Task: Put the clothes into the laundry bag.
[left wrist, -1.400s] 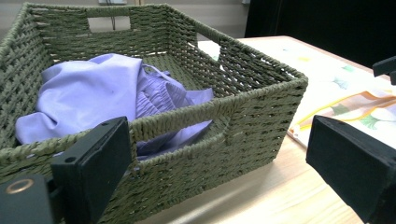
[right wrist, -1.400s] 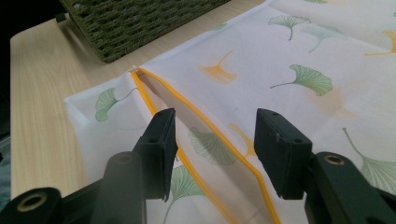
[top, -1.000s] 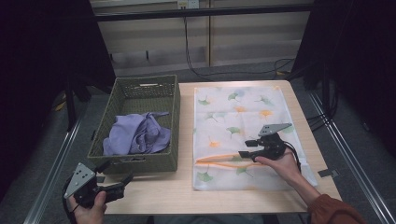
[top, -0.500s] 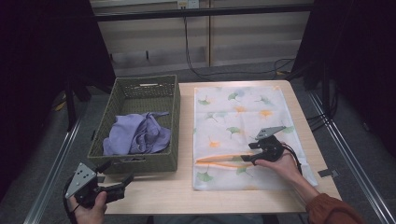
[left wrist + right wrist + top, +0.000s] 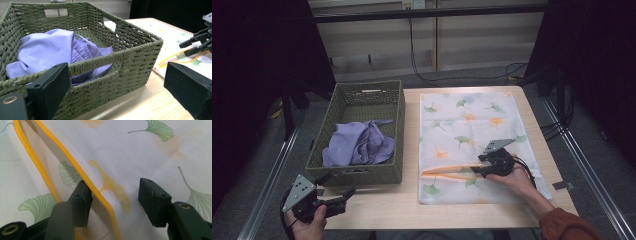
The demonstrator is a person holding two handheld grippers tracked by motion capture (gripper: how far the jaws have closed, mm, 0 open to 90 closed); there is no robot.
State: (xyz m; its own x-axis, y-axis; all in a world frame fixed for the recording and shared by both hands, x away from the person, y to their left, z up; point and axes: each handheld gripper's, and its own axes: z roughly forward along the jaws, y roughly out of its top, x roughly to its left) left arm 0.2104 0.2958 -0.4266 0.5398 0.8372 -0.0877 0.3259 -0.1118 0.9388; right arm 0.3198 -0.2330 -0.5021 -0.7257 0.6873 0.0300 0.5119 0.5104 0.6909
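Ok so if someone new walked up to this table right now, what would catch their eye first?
Probably the white laundry bag with green and orange leaf prints, spread flat over the table's right half, its orange-edged opening gaping near the front. The right gripper sits at that opening with its jaws open astride the orange edge. Left of it, the purple cloth crumpled in the green woven basket stands out too.

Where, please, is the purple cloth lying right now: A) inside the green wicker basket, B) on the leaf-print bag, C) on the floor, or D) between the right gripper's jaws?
A: the purple cloth lies crumpled inside the green wicker basket, beside the leaf-print bag.
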